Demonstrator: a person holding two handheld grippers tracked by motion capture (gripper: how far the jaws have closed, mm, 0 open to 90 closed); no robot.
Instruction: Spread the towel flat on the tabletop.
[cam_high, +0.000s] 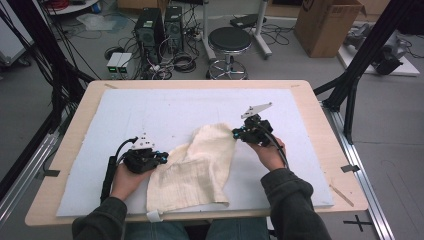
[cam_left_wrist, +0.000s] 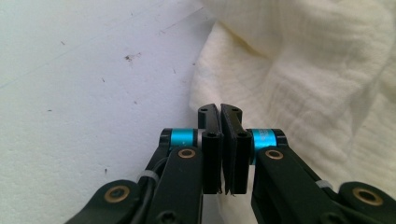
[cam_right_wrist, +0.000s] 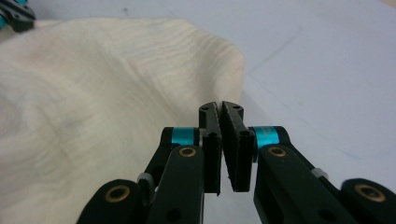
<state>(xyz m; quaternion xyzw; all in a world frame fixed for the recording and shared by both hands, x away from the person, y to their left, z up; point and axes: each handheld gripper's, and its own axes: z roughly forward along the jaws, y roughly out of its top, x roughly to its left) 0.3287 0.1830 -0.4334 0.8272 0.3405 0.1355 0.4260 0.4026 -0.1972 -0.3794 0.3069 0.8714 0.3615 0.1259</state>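
In the high view we see a cream cloth (cam_high: 197, 167) lying crumpled on the pale mat (cam_high: 150, 107) that covers the tabletop (cam_high: 320, 115). Its long axis runs from about 7 o'clock, near the front edge, up to about 1 o'clock. The left gripper (cam_high: 161, 158) sits at the cloth's 9 o'clock edge, the right gripper (cam_high: 236, 134) at its upper corner near 1 o'clock; each is held in a hand, and whether the jaws pinch fabric we cannot tell from here. A cardboard box (cam_high: 327, 25) stands open on the floor at 1 o'clock; its contents are hidden.

In the left gripper view, our left gripper (cam_left_wrist: 219, 111) has its jaws closed together, tips just at the cloth's (cam_left_wrist: 299, 79) edge, with no fabric visibly between them.

In the right gripper view, the right gripper (cam_right_wrist: 220, 108) is likewise closed, pads meeting at the tips, with the cloth (cam_right_wrist: 107, 93) spreading from 9 to 12 o'clock behind it; we cannot tell whether it grips any fabric.
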